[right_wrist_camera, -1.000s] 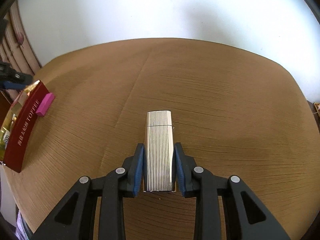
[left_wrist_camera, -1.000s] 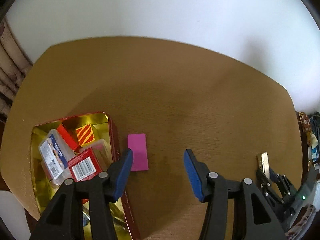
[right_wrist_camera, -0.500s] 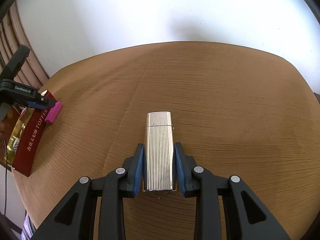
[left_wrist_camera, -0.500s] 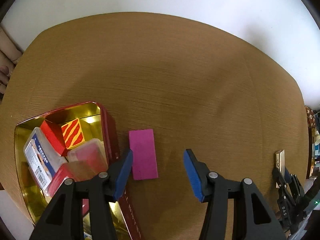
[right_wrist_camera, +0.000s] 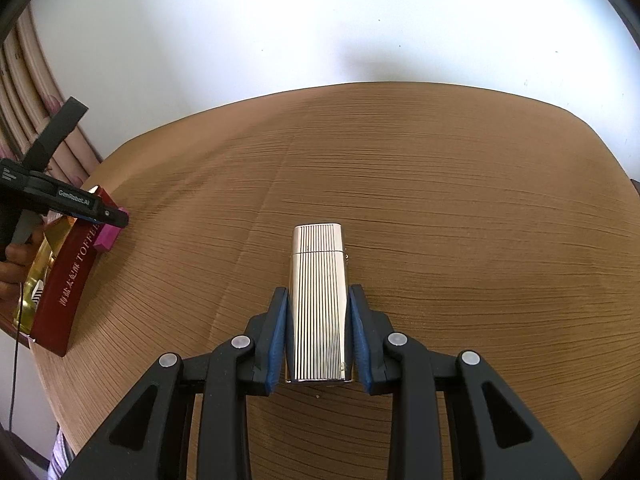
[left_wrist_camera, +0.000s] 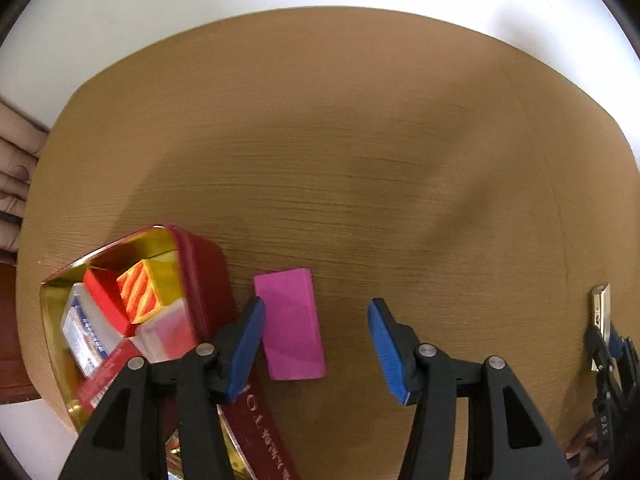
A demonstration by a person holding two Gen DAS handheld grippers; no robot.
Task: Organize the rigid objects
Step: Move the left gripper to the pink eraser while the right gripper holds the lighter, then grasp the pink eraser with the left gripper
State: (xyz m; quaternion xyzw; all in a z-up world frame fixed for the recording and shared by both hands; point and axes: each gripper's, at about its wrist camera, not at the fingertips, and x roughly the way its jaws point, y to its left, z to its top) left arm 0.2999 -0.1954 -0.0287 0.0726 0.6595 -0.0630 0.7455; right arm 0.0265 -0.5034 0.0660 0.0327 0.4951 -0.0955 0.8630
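**Left gripper positioned over pink block; right gripper holding lighter**

Nearest the left wrist camera, the left gripper (left_wrist_camera: 316, 350) points straight down with its jaws apart and nothing between the pads. The pink block (left_wrist_camera: 291, 324) lies flat on the wooden table (left_wrist_camera: 340, 152), partly inside the jaw gap and close to the left pad; the right pad stands clear of it. Just left of the block sits the red tin (left_wrist_camera: 204, 280), open, already containing several small boxes.

In the right wrist view, the right gripper (right_wrist_camera: 318, 334) is closed on the silver lighter (right_wrist_camera: 318, 300), pads pressing both long sides, lifted clear of the table. Farther away, the table is bare up to the white wall (right_wrist_camera: 320, 20).

Step in hand, by judgement: picking up the pink block for the tin. The next move calls for centring the jaws across the block's short sides, lowering, and closing without nudging the tin wall.
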